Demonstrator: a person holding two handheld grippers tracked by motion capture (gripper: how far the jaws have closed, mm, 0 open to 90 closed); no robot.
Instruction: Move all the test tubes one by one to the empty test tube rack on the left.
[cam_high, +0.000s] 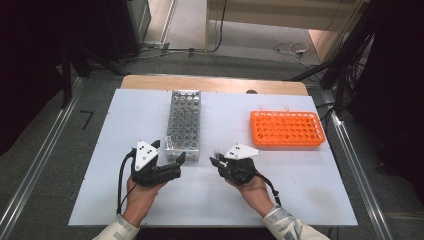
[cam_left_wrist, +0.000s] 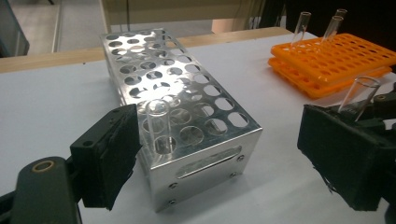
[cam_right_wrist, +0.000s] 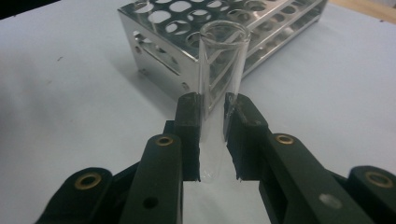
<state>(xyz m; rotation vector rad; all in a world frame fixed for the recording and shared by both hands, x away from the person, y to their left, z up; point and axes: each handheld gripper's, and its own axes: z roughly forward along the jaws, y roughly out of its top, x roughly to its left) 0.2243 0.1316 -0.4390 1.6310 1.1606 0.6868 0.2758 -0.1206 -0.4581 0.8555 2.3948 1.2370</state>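
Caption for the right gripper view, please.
Right gripper shut on an upright glass test tube, with the metal rack on the white table behind.

Bare table (cam_high: 300, 180) right of metal rack (cam_high: 184, 122) (orange rack (cam_high: 286, 129) beyond)

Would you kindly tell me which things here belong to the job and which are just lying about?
In the job:
- glass test tube, clamped in right hand-held gripper
- metal rack
- left hand-held gripper, open beside the rack

Lying about:
- orange rack
- floor cables

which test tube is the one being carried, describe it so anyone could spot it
Start at the metal rack mid-table; just to its right is the right gripper. The clear test tube stands upright, clamped between its black jaws, unlike the tube seated in the rack.
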